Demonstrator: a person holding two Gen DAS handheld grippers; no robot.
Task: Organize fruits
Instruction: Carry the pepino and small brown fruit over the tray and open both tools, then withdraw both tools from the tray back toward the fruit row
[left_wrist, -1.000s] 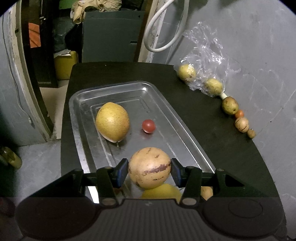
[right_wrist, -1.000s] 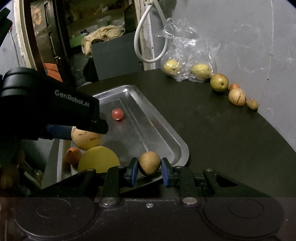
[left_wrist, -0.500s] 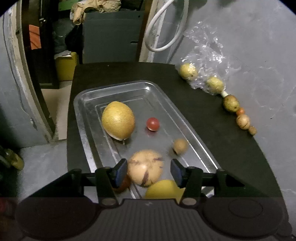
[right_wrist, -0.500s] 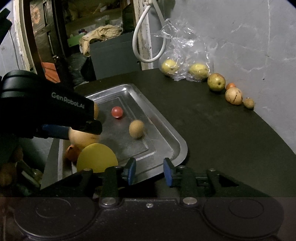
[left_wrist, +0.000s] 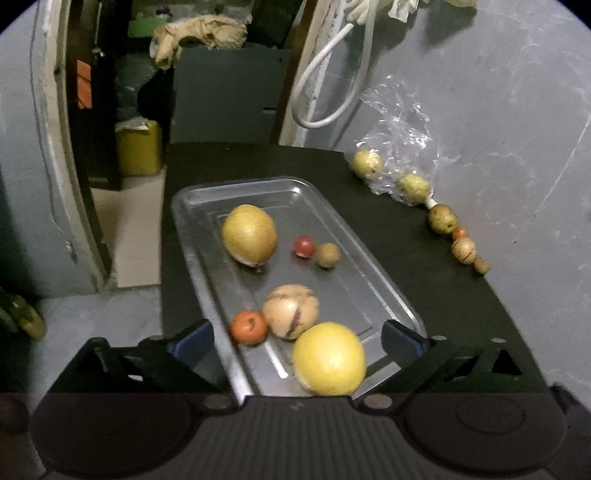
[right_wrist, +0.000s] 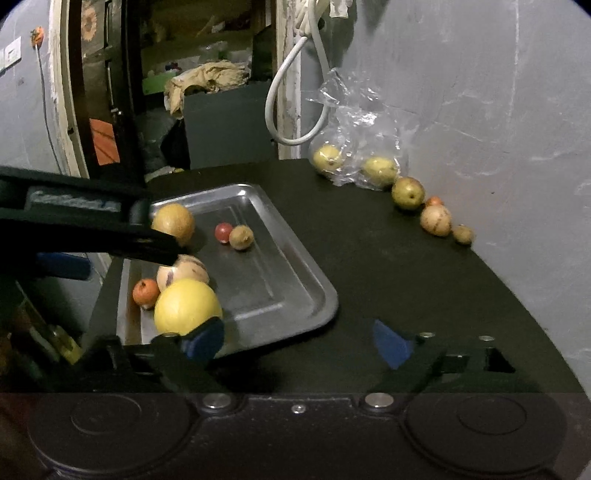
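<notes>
A metal tray (left_wrist: 369, 266) (right_wrist: 295, 280) on the black table holds several fruits: a big yellow-brown pear-like fruit (left_wrist: 249, 234), a small red fruit (left_wrist: 304, 246), a small brown fruit (left_wrist: 327, 254) (right_wrist: 241, 237), a striped tan fruit (left_wrist: 290, 311) (right_wrist: 183, 273), an orange one (left_wrist: 248, 326) and a large yellow one (left_wrist: 328, 358) (right_wrist: 187, 306). My left gripper (left_wrist: 295, 341) is wide open above the tray's near end, holding nothing. My right gripper (right_wrist: 297, 341) is wide open over the table near the tray's corner, empty.
Along the grey wall lie more fruits: two in a clear plastic bag (right_wrist: 354, 122), then a green-yellow one (right_wrist: 407, 193), a striped one (right_wrist: 436, 220) and a small brown one (right_wrist: 463, 234). A white cable loop (right_wrist: 291, 92) hangs at the back. The left gripper's body (right_wrist: 81, 225) crosses the right view.
My left gripper let go of the striped tan fruit, my right one of the small brown fruit, which rolled beside the red one. Both grippers opened wide and pulled back.
</notes>
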